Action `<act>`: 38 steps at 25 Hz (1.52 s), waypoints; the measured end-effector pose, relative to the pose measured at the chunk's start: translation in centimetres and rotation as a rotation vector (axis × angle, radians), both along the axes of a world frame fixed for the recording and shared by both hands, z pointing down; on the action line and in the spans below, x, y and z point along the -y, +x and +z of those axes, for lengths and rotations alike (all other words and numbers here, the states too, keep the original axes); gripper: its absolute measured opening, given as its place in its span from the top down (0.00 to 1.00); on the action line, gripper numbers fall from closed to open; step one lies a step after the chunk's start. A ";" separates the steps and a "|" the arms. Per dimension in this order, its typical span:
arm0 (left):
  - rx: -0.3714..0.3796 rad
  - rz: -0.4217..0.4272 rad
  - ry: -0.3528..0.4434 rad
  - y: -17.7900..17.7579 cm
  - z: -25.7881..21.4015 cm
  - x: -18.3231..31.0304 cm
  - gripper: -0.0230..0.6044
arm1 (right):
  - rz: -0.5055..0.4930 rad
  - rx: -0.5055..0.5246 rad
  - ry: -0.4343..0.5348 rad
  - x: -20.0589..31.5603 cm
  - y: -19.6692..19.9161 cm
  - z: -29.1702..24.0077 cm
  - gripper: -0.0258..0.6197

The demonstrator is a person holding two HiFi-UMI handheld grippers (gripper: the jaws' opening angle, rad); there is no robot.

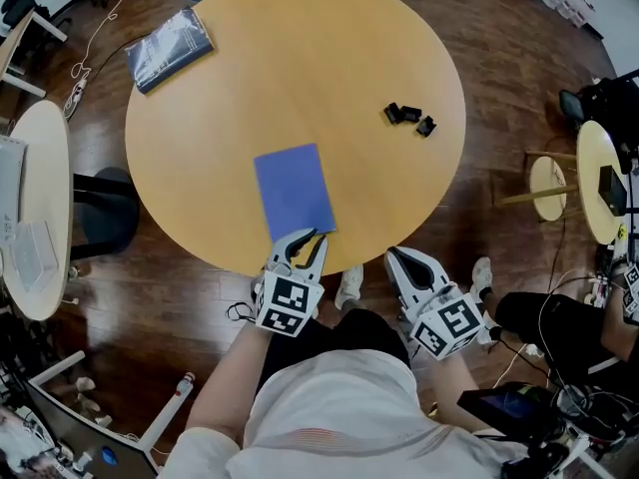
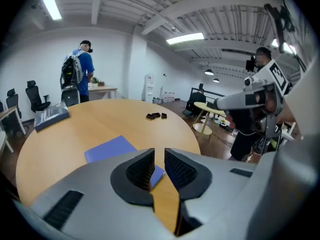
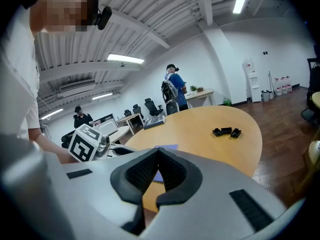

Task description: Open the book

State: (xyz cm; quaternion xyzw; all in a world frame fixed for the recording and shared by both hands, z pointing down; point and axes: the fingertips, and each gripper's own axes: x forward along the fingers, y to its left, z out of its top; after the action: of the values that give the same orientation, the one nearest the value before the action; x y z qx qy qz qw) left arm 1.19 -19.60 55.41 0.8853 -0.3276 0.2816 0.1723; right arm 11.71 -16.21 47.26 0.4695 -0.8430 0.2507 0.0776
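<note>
I have the blue book (image 1: 293,190) lying closed and flat on the round wooden table (image 1: 329,38), close to the rim nearest me, its long side running away from me at a slight tilt. My left gripper (image 1: 305,239) sits right at the book's near right corner, by the table's edge, with its jaws a narrow gap apart. In the left gripper view I see only the book's corner and bare tabletop through that gap, and the pads press on nothing. Whether a jaw tip touches the cover I cannot tell. My right gripper (image 1: 397,257) hangs at the table's rim, to the right of the book and apart from it, its jaw tips brought together with nothing in them. Farther off on the table lie a dark wrapped booklet (image 1: 170,48) at the far left rim and a few small black pieces (image 1: 410,118) toward the right, both well apart from the book
</note>
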 end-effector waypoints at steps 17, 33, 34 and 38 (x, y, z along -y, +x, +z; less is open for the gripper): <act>0.411 0.090 0.016 4.0 11.1 0.7 0.77 | -0.010 0.016 -0.092 -1.5 3.1 4.1 0.96; 0.395 0.042 -0.039 4.3 11.6 0.9 0.87 | -0.012 0.025 -0.104 -1.4 3.7 4.7 0.96; 0.394 0.040 -0.038 4.3 11.6 0.8 0.88 | -0.012 0.025 -0.105 -1.4 3.6 4.7 0.96; 0.370 0.014 -0.040 4.3 11.3 0.8 0.93 | -0.018 0.025 -0.106 -1.4 3.3 4.8 0.96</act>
State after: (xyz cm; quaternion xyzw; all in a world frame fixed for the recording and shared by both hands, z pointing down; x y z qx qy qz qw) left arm 5.45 -20.41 66.70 0.8169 -0.3420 0.4474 0.1245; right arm 15.05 -14.81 52.03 0.4538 -0.8337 0.3003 0.0942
